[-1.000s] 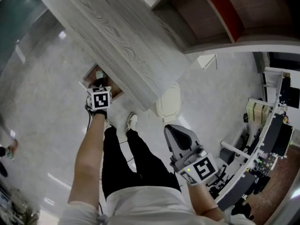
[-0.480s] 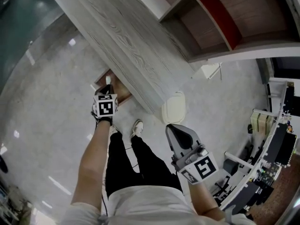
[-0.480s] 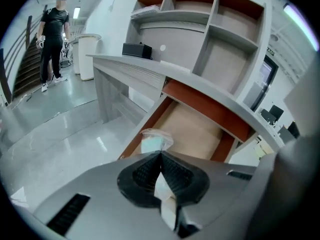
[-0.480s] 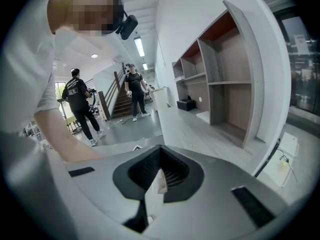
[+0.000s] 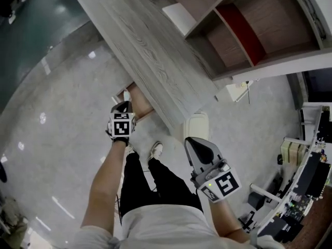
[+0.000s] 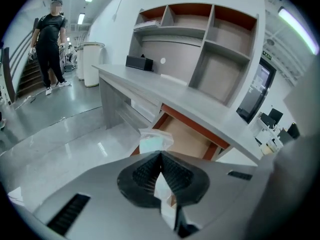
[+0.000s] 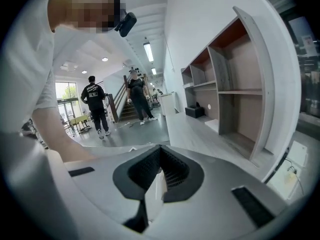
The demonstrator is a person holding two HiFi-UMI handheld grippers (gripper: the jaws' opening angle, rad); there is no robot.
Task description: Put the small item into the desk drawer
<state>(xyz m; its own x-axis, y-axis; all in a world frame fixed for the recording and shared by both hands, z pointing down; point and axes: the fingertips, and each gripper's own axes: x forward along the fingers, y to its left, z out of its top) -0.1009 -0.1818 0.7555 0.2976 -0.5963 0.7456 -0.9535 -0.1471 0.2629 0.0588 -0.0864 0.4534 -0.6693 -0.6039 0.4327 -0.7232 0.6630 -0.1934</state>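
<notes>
Head view and both gripper views, ordered from the wearer outward. Nearest the camera, the right gripper (image 7: 160, 148) is held at the wearer's right side above the black trousers (image 5: 150, 185); its ribbed jaws are closed tip to tip with nothing between them. Ahead and to the left, at the end of the outstretched bare arm (image 5: 104, 185), the left gripper (image 6: 161, 153) points obliquely downward toward the desk front; its jaws are pressed together on the small item (image 6: 152, 140), a pale green packet in crinkled clear wrap that projects just beyond the jaw tips. The packet is therefore in the grip, in the air before the front edge of the drawer (image 6: 187, 136), not inside it. The drawer is pulled out from beneath the desk (image 6: 200, 106), showing a brown floor and reddish side walls; no contents can be made out on the part visible. A white shoe (image 5: 154, 150) stands on the glossy grey floor (image 6: 50, 144) just short of the desk. On the grey wood-grain desktop, a black box (image 6: 139, 62) lies toward the far end. Behind the desktop rises an open shelf unit (image 6: 210, 44) with reddish-brown compartments. Beyond the desk's far end stand a white bin (image 6: 92, 64) and a person in dark clothes (image 6: 50, 44) beside a staircase.
</notes>
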